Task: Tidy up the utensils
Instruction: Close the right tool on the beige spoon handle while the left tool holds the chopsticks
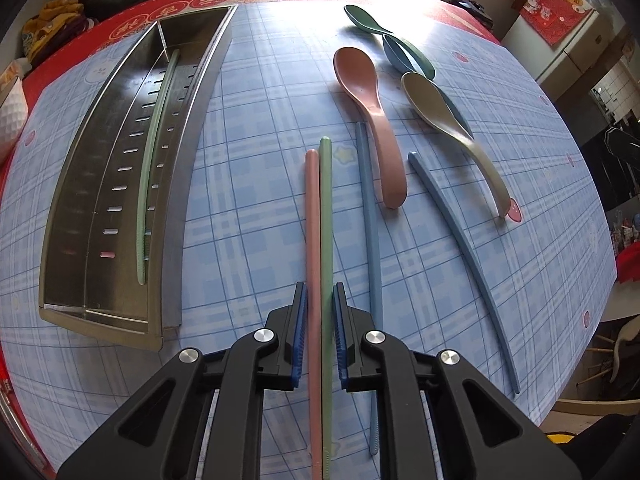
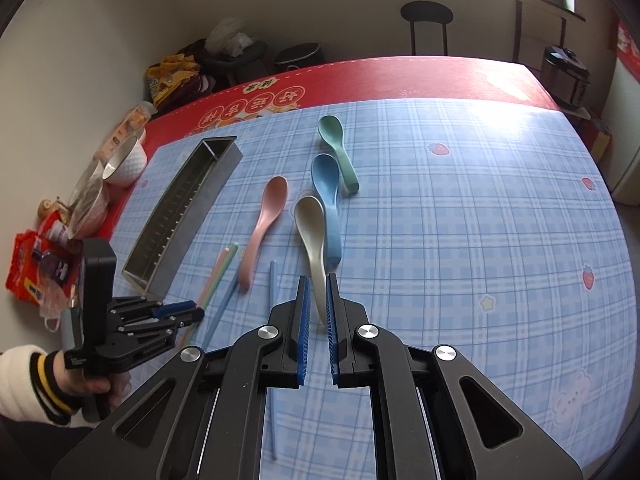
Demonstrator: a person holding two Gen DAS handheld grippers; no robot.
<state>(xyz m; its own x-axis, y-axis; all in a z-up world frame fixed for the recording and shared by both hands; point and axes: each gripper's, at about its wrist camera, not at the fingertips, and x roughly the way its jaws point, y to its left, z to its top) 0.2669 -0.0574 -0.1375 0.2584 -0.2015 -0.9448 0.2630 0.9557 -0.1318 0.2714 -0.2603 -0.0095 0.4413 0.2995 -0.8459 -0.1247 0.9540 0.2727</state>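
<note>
Barely begun — one green chopstick [image 1: 154, 160] in tray [image 1: 192, 132] at ten o'clock; four chopsticks, four spoons on cloth [image 1: 256, 128]. Left gripper [image 1: 320, 300] nearly closed around pink-green pair [image 1: 320, 240]; right gripper [image 2: 316, 292] narrowed around cream spoon [image 2: 312, 232] handle — contact unclear

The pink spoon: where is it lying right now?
In the left wrist view the pink spoon lies on the table right of centre, between the blue chopstick and the cream spoon.
</note>
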